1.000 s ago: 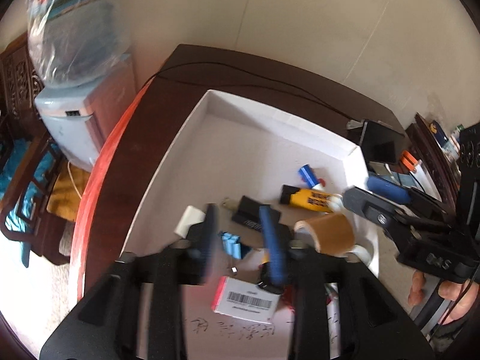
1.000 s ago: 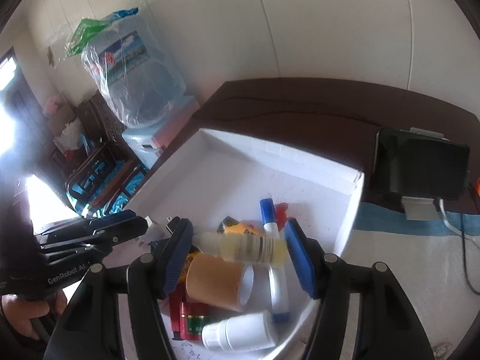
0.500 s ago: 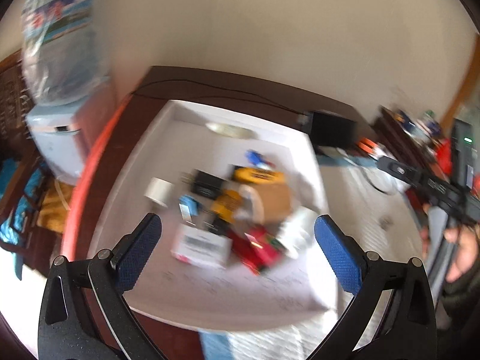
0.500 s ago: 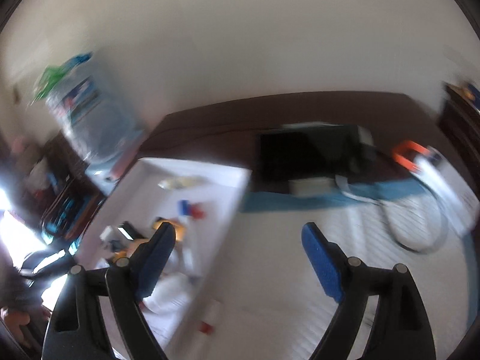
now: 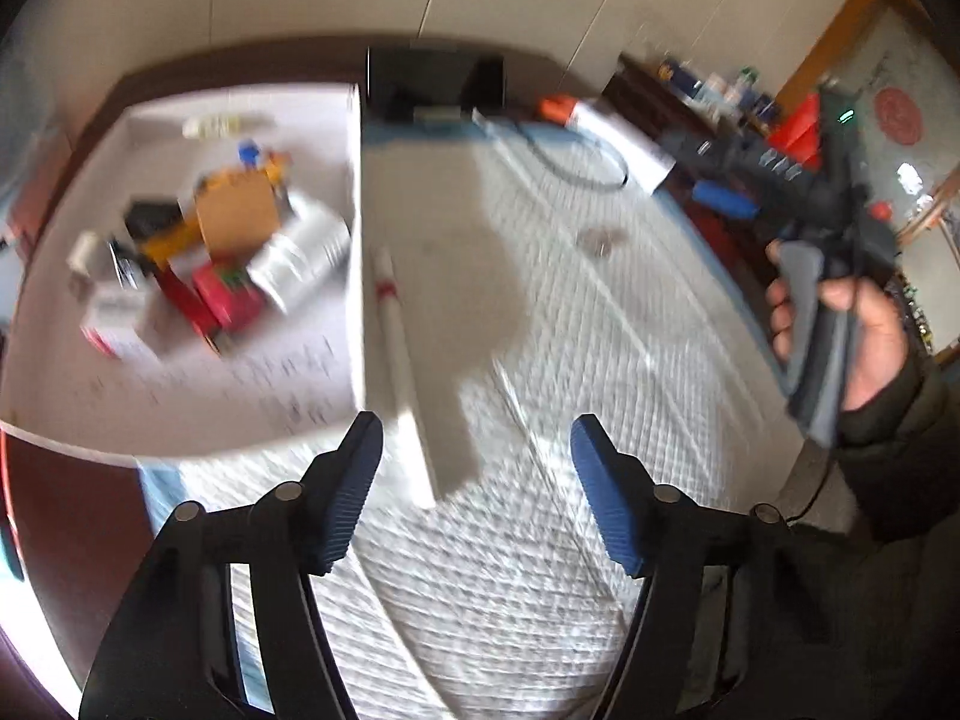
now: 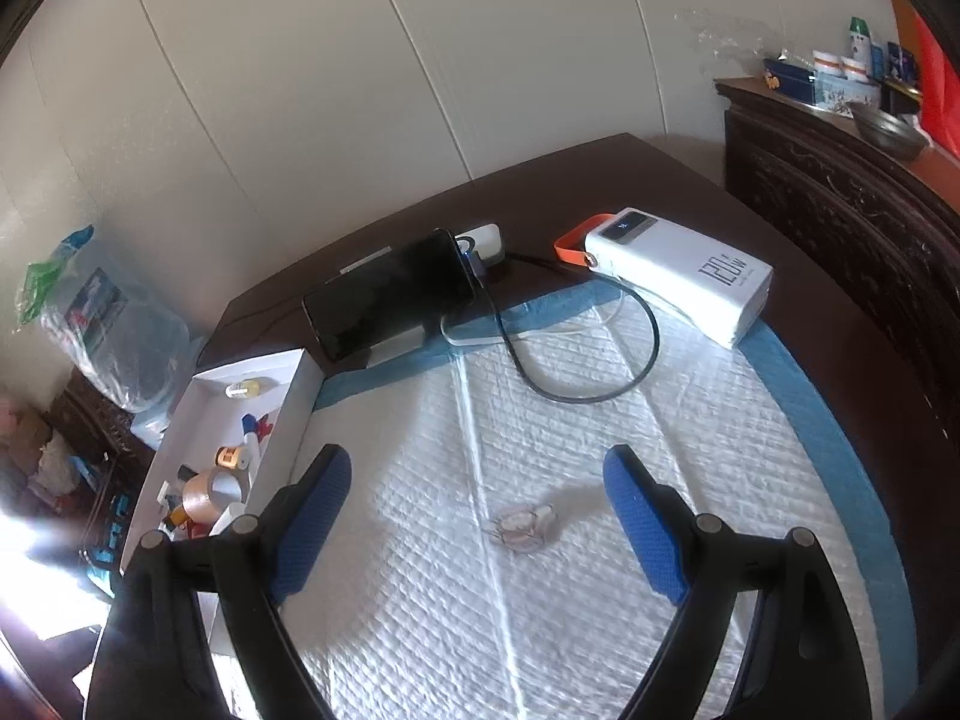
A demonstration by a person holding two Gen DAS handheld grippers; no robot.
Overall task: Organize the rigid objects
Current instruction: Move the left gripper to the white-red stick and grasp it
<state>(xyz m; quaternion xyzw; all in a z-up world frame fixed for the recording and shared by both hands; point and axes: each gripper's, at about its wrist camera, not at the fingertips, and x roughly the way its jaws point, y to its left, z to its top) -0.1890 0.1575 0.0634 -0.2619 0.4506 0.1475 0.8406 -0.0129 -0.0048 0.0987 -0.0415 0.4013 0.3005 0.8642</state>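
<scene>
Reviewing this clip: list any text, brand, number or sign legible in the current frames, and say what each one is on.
"120W" on the side of the white power bank; smaller print beneath it is too small to read.
Label on the water jug: too small to read.
Handwriting on the white tray floor: blurred, unreadable.
Labels on the boxes and bottles in the tray: blurred, unreadable.
Round red sign on the far wall: blurred, unreadable.

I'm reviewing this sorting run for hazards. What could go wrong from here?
The white marker lies on the pad outside the white tray, right against its wall, and might get overlooked. The black cable loops across the pad and could snag the empty right gripper. The left gripper, jaws closing, holds nothing.
</scene>
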